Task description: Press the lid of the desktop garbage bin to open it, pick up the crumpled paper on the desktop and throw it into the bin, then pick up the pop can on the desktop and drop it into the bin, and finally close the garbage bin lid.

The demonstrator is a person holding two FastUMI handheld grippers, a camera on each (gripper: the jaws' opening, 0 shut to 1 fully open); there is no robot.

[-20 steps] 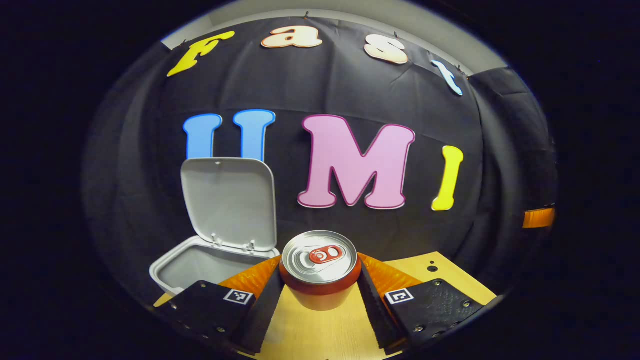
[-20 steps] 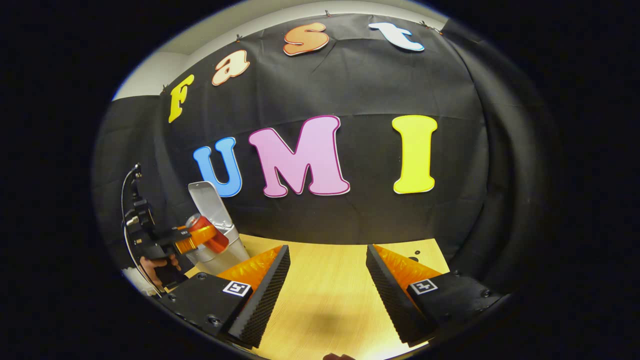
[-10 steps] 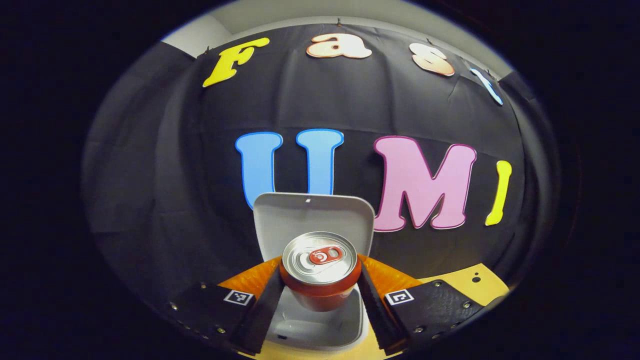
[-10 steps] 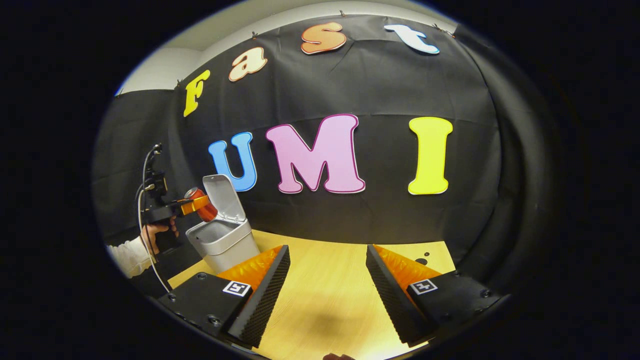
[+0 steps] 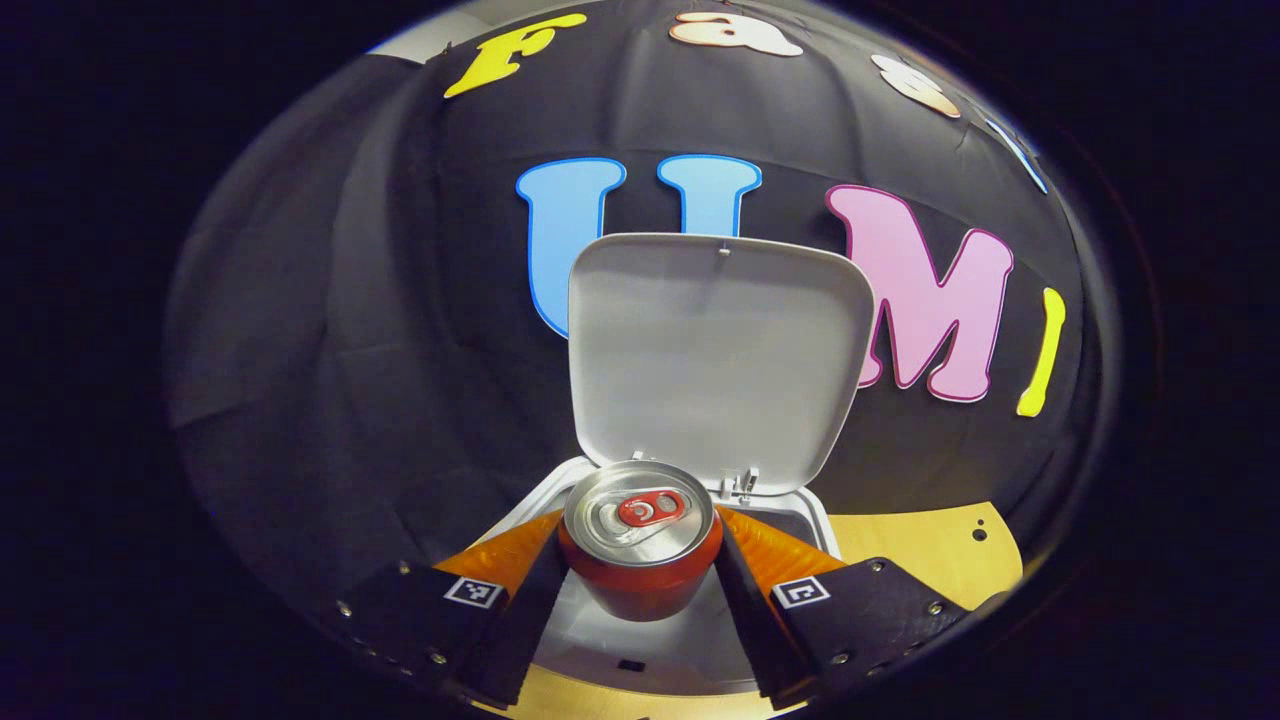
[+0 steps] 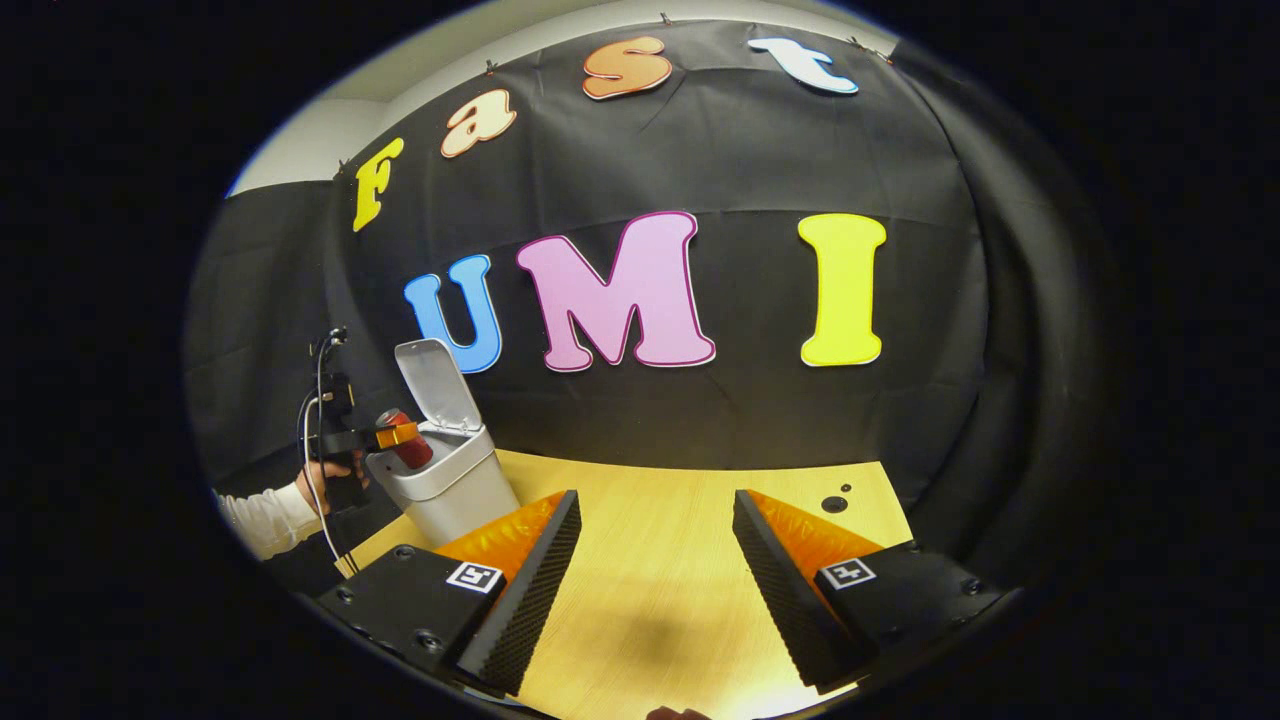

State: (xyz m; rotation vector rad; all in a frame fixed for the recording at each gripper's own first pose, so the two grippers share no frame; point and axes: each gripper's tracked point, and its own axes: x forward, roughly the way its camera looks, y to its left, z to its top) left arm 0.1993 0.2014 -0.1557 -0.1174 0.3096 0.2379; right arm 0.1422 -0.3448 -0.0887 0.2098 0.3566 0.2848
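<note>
Over one open bin (image 5: 820, 520) — one can (image 5: 640, 545), left tool (image 5: 640, 590) clamped.

A light wooden tabletop (image 6: 660, 560) (two small dark holes) meets black cloth (image 6: 760, 420).

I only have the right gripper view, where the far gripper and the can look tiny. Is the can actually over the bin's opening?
Observer: Yes. In the left gripper view the pop can hangs upright over the open bin.
Operator: Is the grip firm?
Observer: Both fingers of the left gripper press on its sides.
Operator: And the lid?
Observer: The lid stands raised behind the can, clear of it.
</note>
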